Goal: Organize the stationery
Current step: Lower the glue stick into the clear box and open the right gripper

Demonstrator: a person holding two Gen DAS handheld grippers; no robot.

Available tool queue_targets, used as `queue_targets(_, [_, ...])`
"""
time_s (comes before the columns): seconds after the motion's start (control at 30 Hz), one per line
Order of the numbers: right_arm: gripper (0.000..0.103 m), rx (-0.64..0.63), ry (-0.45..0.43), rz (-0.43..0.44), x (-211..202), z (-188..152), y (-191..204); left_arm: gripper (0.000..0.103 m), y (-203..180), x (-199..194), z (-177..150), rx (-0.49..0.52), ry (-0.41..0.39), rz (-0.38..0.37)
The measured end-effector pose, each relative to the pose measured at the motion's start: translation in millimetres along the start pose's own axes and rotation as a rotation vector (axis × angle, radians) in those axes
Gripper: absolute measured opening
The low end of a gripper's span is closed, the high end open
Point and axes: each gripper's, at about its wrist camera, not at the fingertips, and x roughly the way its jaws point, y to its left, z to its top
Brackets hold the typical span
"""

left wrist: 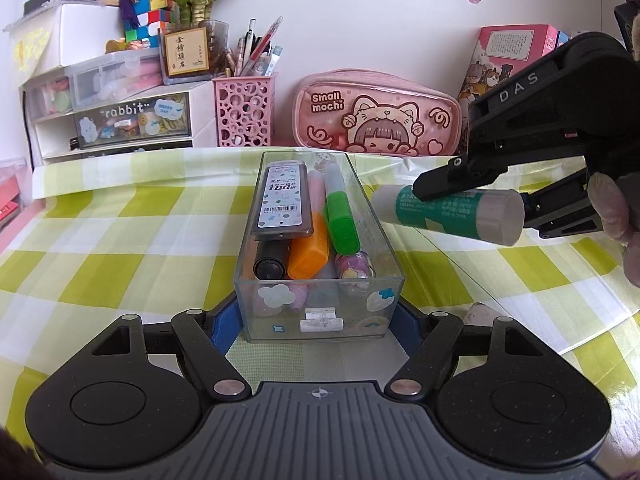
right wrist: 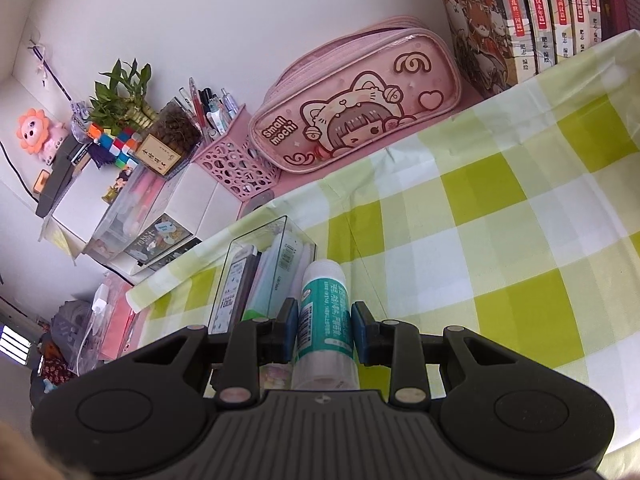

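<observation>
1. Clear plastic, long and rectangular, the storage box stands on the green-and-white checked counter, already holding markers and a refill case.
2. The left gripper clasps the box's near end between its blue pads, probably to keep it from sliding.
3. The right gripper grips a teal-labelled white glue stick in the air just beside the box's right wall, pointing along its length, apparently so it can be laid inside.
</observation>
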Motion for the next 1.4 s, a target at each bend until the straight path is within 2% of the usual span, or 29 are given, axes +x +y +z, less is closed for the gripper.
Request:
queue_targets(0.3, [0.044, -0.043, -0.059, 0.040, -11.4, 18.2, 29.6, 0.074, -2.5, 0.2, -0.2, 0.004, 0.000, 0.000])
queue_targets(0.43, [0.044, -0.058, -0.041, 0.030, 5.4, 19.5, 47.0, 0.074, -2.5, 0.1, -0.6, 0.004, 0.000, 0.001])
queue_targets(0.6, [0.044, -0.072, -0.015, -0.036, 26.9, 18.2, 59.6, 0.074, -1.9, -0.2, -1.0, 0.000, -0.001, -0.004])
queue_targets(0.83, [0.044, -0.056, 0.021, -0.054, 39.1, 18.5, 65.7, 0.074, -1.2, -0.4, -0.9, -0.004, -0.002, -0.008])
queue_targets(1.03, [0.046, -0.019, 0.078, -0.032, 46.8, 17.8, 67.2, 0.074, -0.6, -0.5, -0.8, -0.007, -0.003, -0.010])
queue_targets(1.17, [0.046, -0.011, 0.071, 0.000, 41.0, 18.4, 66.3, 0.074, -0.5, -0.3, -0.6, -0.007, -0.003, -0.010])
queue_targets(1.4, [0.046, -0.047, 0.057, 0.006, 33.5, 19.6, 68.2, 0.075, -0.3, -0.4, -0.7, -0.008, -0.003, -0.010])
